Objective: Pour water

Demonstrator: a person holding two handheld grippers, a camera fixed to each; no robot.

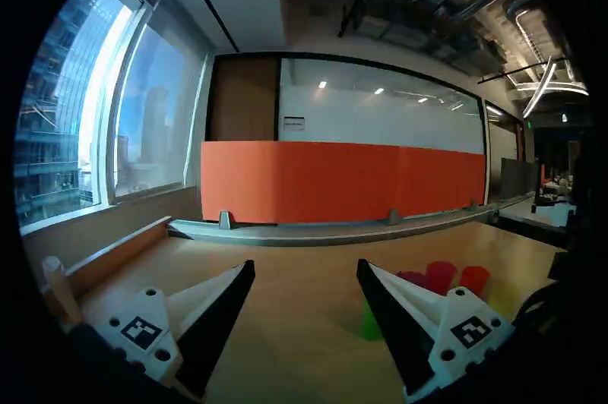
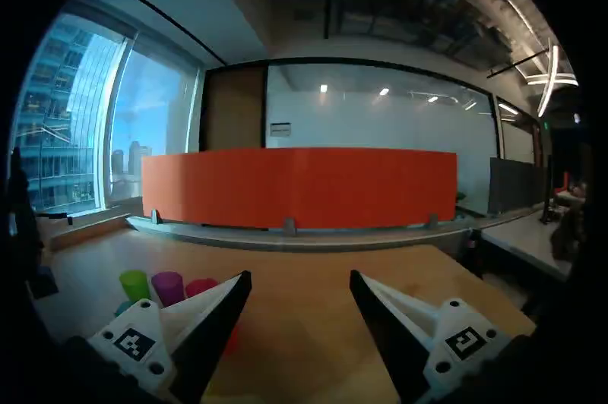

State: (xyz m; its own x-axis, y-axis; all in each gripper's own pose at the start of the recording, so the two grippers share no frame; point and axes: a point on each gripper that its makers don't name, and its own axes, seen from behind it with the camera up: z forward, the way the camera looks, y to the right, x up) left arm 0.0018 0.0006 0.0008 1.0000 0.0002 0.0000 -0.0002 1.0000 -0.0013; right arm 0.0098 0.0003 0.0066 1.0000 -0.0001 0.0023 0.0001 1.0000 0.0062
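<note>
Wooden tabletop [image 1: 304,313] ahead. My left tool [image 1: 304,263] and right tool [image 2: 299,275] both gape wide, holding nothing. Coloured cups [image 2: 168,286] cluster on it between them. They look like light, slick plastic, so I'd pinch mid-wall, gently.

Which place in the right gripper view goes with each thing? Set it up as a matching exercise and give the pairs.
Things: 1 green cup; 2 pink cup; 3 orange divider; 4 window.
Places: A along the table's far edge; B partly behind the right gripper; C at the view's left side; D directly left of the purple cup.
Pairs: 1-D, 2-B, 3-A, 4-C.
</note>
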